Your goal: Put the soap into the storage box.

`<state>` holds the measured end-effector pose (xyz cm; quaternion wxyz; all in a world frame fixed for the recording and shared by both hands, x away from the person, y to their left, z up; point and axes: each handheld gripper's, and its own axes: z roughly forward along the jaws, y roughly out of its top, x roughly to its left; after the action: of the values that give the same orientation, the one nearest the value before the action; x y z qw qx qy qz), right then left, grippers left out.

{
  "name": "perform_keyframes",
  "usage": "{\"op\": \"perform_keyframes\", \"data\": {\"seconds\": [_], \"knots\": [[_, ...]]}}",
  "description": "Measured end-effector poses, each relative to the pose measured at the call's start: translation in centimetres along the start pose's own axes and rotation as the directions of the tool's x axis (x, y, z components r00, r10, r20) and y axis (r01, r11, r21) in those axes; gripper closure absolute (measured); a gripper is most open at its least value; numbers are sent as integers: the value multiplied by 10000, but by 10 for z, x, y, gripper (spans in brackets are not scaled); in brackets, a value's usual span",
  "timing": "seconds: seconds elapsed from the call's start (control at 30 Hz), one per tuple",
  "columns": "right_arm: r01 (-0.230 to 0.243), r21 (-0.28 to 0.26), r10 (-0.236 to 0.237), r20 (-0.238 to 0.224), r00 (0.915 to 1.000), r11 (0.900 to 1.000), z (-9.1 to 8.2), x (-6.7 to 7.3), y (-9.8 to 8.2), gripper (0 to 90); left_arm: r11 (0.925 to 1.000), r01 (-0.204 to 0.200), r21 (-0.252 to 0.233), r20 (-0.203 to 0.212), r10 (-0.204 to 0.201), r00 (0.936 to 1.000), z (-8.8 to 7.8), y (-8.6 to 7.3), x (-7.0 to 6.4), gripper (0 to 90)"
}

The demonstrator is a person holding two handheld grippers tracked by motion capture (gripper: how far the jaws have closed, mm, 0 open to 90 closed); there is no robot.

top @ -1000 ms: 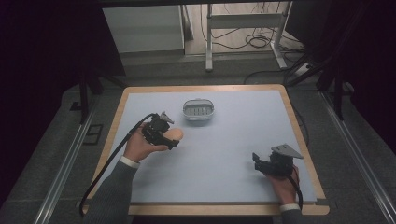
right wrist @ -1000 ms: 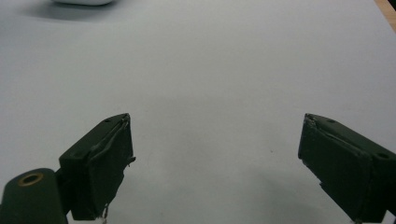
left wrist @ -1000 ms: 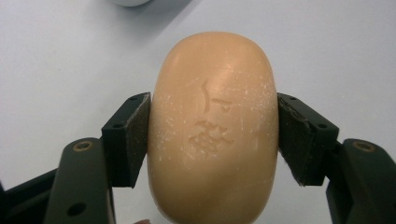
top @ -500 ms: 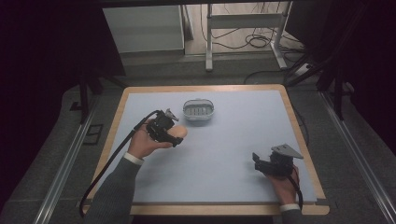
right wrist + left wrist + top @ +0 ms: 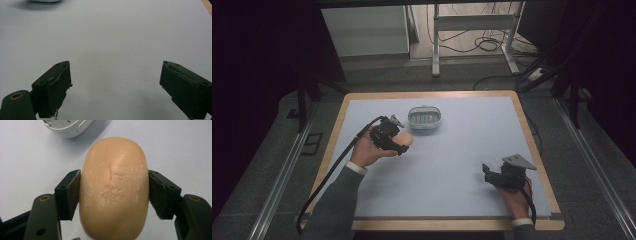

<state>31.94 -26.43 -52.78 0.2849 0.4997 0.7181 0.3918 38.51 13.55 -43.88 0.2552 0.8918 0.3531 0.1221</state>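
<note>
left gripper view: stamped mark on soap (image 5: 114,187) | left gripper (image 5: 398,142) clamps soap | right gripper (image 5: 115,87) wide open, empty, over table (image 5: 452,165)

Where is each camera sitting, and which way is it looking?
High view: sits above the person's side of the table, looking forward and down; both forearms, the left gripper and the right gripper show.
Left gripper view: rides on the left gripper, looking along its fingers at the bar of soap they clamp, toward the soap dish.
Right gripper view: rides on the right gripper, looking along its open fingers across bare table.
Shared: high and left gripper views both show soap and dish.
</note>
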Motion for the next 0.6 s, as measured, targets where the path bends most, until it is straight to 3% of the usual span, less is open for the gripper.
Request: {"op": "perform_keyframes", "data": {"seconds": [0.6], "knots": [[-35, 3, 35, 15, 10000, 10000, 0, 0, 0, 103, 9998, -127, -135, -146, 125, 9998, 1, 20, 5, 323]]}}
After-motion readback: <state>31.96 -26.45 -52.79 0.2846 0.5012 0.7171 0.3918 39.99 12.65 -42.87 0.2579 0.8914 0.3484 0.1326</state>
